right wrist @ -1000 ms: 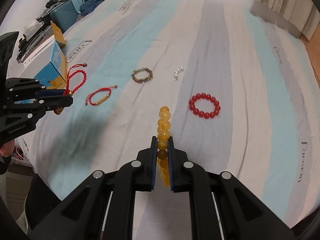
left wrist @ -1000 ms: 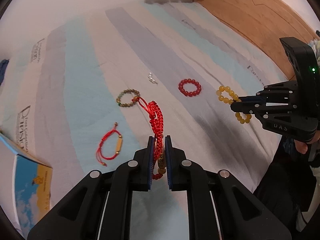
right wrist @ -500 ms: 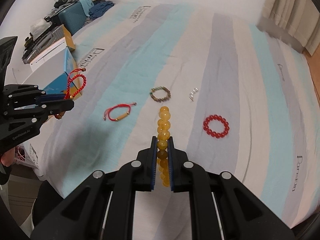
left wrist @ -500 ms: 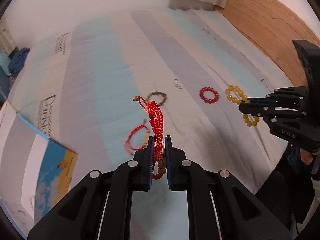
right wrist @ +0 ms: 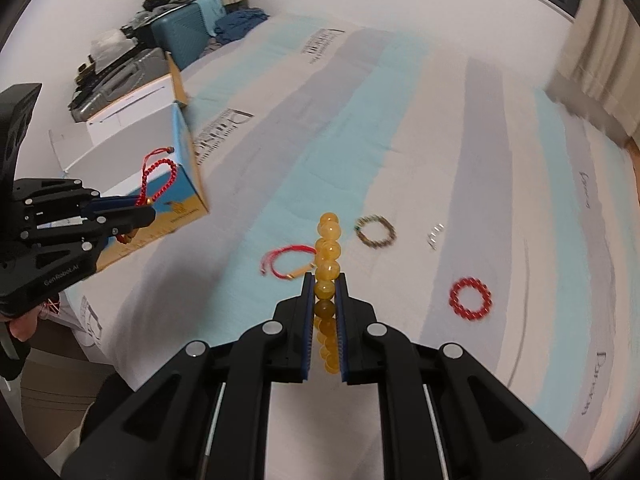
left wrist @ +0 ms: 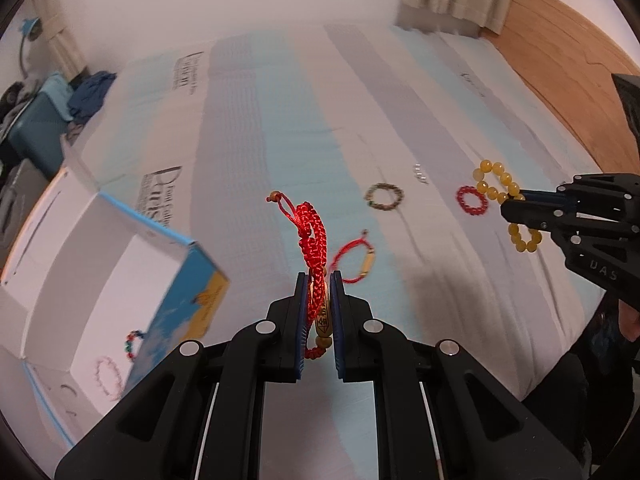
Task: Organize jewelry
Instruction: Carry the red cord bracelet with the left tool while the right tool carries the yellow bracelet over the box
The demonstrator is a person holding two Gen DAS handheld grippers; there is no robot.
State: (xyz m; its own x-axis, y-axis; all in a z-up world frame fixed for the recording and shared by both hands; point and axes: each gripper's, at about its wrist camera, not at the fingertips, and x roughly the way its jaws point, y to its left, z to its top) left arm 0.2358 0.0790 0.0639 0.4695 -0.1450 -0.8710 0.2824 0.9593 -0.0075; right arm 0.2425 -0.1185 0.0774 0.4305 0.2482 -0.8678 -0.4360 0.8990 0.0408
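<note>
Left wrist view: my left gripper [left wrist: 318, 312] is pinched on a red braided cord bracelet [left wrist: 314, 240], its woven loop standing up and away from the jaws, knotted end on top, with a brass tube bead wedged between the pads. To its left an open white and blue box [left wrist: 120, 264] sits on the bed [left wrist: 260, 120], a few bead bracelets lying inside. Nothing stands between the gripper and the box. My right gripper [right wrist: 323, 312] is clamped on a yellow bead bracelet [right wrist: 329, 256], smooth round glossy beads stacked in a line running straight ahead. On the striped quilted bed below lie a thin red cord bracelet [right wrist: 286, 262] with a gold tube, a mottled brown-green bead ring [right wrist: 376, 232], small pearl earrings [right wrist: 435, 236] and a red bead ring [right wrist: 470, 294], all apart.
</note>
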